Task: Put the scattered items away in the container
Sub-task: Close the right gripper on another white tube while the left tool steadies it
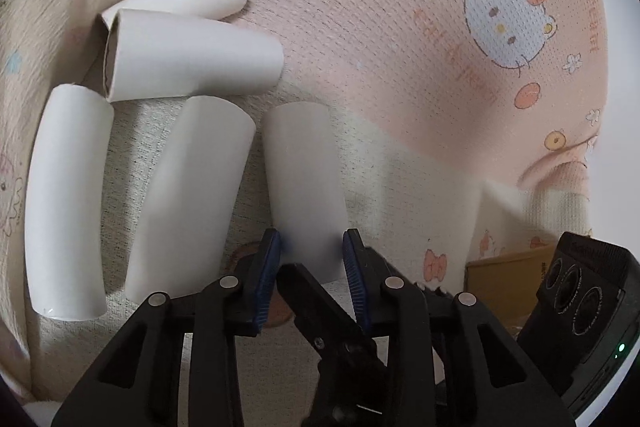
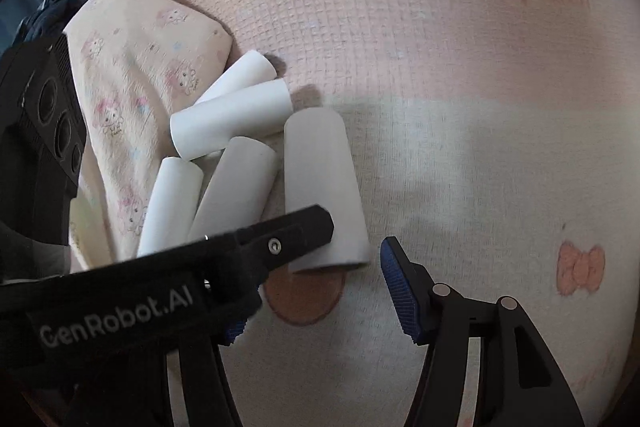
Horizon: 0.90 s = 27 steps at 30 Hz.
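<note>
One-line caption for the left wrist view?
Left gripper closes around the nearest of five white tubes on a cartoon-print mat.

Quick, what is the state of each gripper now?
Left gripper: fingers closed on a white tube.
Right gripper: open, holding nothing.

Likely a home: cartoon-cat mat [image 1: 400, 39], printed pillow [image 2: 136, 75].

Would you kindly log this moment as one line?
left gripper: shut on tube | right gripper: open, empty | four tubes on mat
</note>
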### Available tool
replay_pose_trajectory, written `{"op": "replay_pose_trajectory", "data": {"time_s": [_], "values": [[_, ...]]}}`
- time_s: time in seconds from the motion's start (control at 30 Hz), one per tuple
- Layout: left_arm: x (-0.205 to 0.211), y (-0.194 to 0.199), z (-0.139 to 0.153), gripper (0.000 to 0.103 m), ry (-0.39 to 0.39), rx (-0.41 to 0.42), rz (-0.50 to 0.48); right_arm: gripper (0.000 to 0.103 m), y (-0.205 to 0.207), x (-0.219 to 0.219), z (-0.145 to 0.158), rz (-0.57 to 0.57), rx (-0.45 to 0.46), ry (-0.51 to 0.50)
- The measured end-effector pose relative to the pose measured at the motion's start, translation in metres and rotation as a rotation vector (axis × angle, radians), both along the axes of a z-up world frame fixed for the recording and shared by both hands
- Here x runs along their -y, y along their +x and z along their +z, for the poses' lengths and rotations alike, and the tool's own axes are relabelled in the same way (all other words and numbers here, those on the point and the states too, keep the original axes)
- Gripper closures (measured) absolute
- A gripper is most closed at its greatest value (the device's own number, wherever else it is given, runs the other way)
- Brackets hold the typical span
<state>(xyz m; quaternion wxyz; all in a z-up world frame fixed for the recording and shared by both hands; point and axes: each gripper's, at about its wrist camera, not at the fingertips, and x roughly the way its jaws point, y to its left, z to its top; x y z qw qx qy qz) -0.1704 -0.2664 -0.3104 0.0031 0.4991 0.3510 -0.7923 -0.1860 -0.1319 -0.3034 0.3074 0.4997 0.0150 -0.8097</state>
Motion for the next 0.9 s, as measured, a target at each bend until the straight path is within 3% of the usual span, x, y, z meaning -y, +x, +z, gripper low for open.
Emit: {"op": "replay_pose_trajectory", "data": {"time_s": [0.07, 0.13, 0.27, 0.43, 0.6, 0.7, 0.83, 0.9], "values": [[0.003, 0.000, -0.001, 0.068, 0.019, -0.005, 0.016, 0.047, -0.003, 0.003, 0.000, 0.023, -0.008, 0.000], [0.004, 0.000, -0.002, 0.072, 0.028, -0.010, 0.023, 0.062, -0.006, 0.004, 0.000, 0.036, -0.006, 0.000], [0.001, 0.000, -0.004, 0.072, 0.062, -0.008, -0.005, 0.062, -0.006, 0.001, -0.001, 0.039, -0.006, 0.041], [-0.021, -0.002, -0.005, 0.072, 0.124, -0.020, -0.127, 0.063, -0.001, -0.024, 0.002, -0.024, 0.052, 0.091], [-0.044, 0.001, -0.003, 0.072, 0.094, -0.014, -0.205, 0.063, 0.022, -0.063, 0.001, -0.088, 0.125, 0.138], [-0.057, 0.007, -0.001, 0.072, 0.134, -0.021, -0.269, 0.063, 0.033, -0.084, 0.002, -0.132, 0.183, 0.117], [-0.079, 0.020, 0.004, 0.072, 0.067, -0.029, -0.325, 0.063, 0.058, -0.098, 0.004, -0.133, 0.181, 0.157], [-0.085, 0.023, -0.001, 0.072, 0.112, -0.005, -0.337, 0.063, 0.068, -0.101, 0.004, -0.139, 0.192, 0.161]]}}
